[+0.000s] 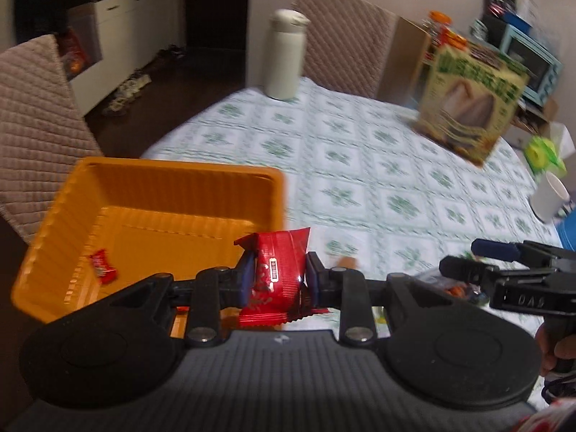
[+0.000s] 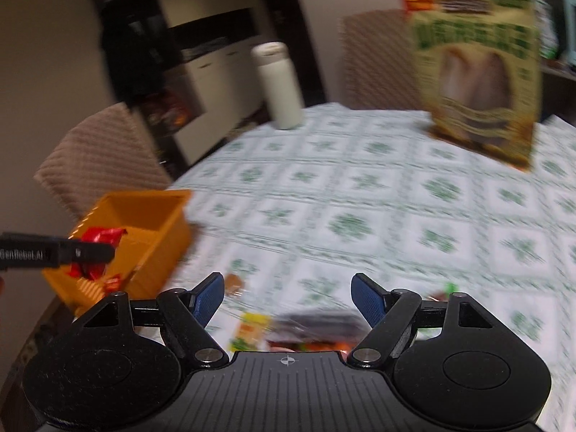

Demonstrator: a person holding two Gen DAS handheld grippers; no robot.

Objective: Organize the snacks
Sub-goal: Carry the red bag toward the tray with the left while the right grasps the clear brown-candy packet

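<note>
Pinching glossy red ribbed snack packet (image 1: 279,270), left hand-held gripper (image 1: 277,273).

Left hand-held gripper (image 1: 276,276) clamps red snack packet (image 1: 279,275) at near right edge of orange tray (image 1: 172,176); small red candy (image 1: 103,267) inside tray; right hand-held gripper (image 1: 464,257) near right, over tabletop (image 1: 360,165).

Across the middle of the patterned tablecloth (image 1: 360,165) lies a broad bare stretch where a gripper could pass freely. The orange bin (image 1: 172,180) blocks the near left edge, its walls raised around an open top. The white bottle (image 1: 286,57) stands upright at the far edge, and the green box (image 1: 471,104) stands upright on the far right, well apart from it. A loose heap of wrapped snacks (image 2: 309,327) crowds the near edge. A white cup (image 1: 549,198) sits at the right rim.
</note>
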